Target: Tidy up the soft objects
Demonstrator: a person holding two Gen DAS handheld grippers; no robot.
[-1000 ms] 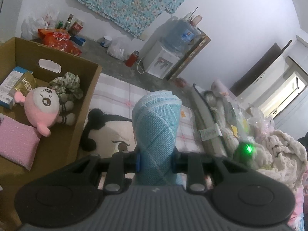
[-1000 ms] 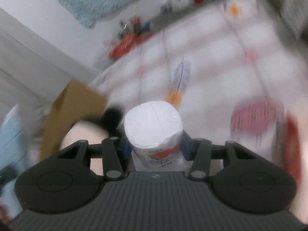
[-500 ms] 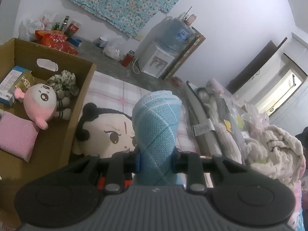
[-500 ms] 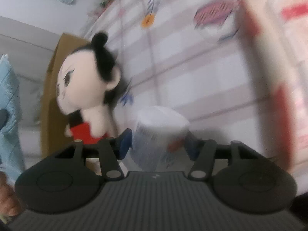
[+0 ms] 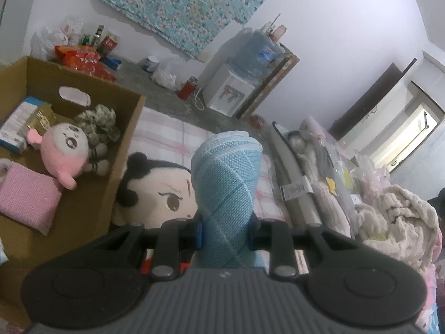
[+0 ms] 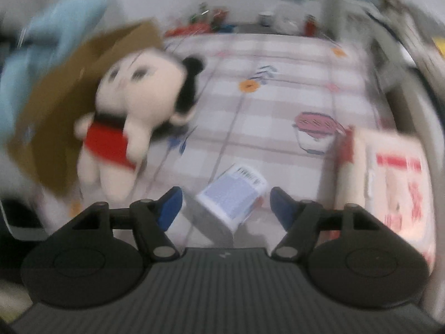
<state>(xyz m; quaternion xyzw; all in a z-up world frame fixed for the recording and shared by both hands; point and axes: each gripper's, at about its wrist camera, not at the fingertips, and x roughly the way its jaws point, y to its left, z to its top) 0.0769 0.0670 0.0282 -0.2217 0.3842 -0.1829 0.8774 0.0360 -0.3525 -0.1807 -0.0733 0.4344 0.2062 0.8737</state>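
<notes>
Beside the cardboard box (image 5: 122,150) on the bed (image 6: 292,89), our right gripper (image 6: 224,204) had just been spreading its fingers, and the small white pack (image 6: 232,194) lay loose between them, let go. Our left gripper (image 5: 225,233) stayed clenched on the rolled blue towel (image 5: 226,183), which we judged bound for that box next.

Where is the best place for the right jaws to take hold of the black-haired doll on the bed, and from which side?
Probably the red-clothed body of the black-haired doll, from above. It lies on its back on the checked bedsheet, against the cardboard box. The body looks narrower than the big round head, so it should fit between the jaws. The view is blurred.
</notes>
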